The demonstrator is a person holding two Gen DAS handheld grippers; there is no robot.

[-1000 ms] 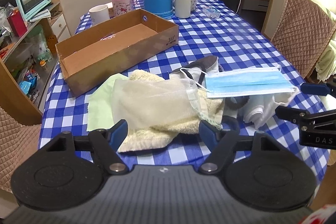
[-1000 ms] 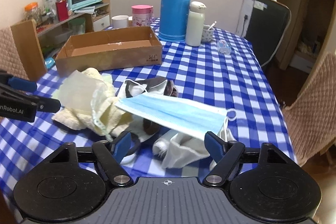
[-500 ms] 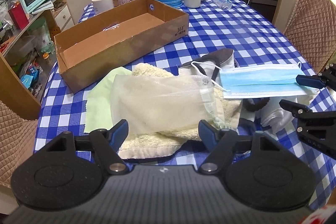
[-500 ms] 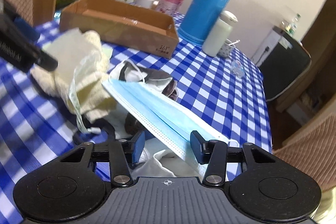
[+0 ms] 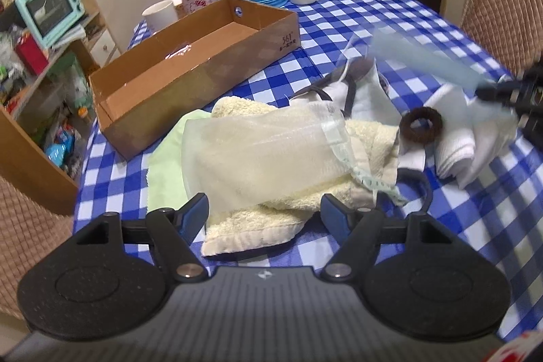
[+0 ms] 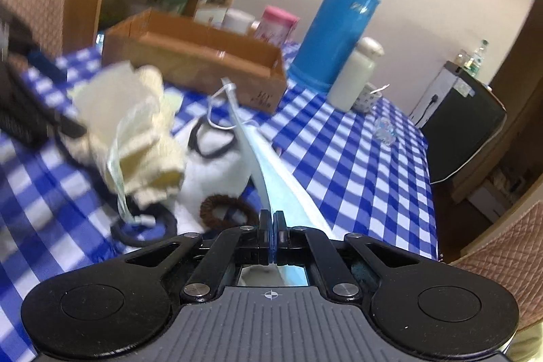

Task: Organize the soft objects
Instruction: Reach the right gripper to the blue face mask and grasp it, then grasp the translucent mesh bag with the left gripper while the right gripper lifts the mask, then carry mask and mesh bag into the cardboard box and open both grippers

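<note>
I observed my right gripper [image 6: 272, 219] clamped tight on the blue face mask [image 6: 261, 158], its jaws pressed together on one end while the mask stood edge-on and lifted clear of the pile, blurred in the left wrist view. My left gripper [image 5: 264, 214] was spread wide and held nothing, its fingertips [image 5: 195, 212] flanking the near edge of the cream towel [image 5: 271, 192]. Taking that towel as reference: a sheer gauze cloth [image 5: 258, 151] lay draped on top of it, a pale green cloth [image 5: 163, 165] showed beneath its left side, a brown hair tie [image 5: 420, 124] rested just to its right on white cloths [image 5: 454, 145], and the open cardboard box [image 5: 190, 63] stood behind it on the blue checked tablecloth [image 5: 356, 22].
</note>
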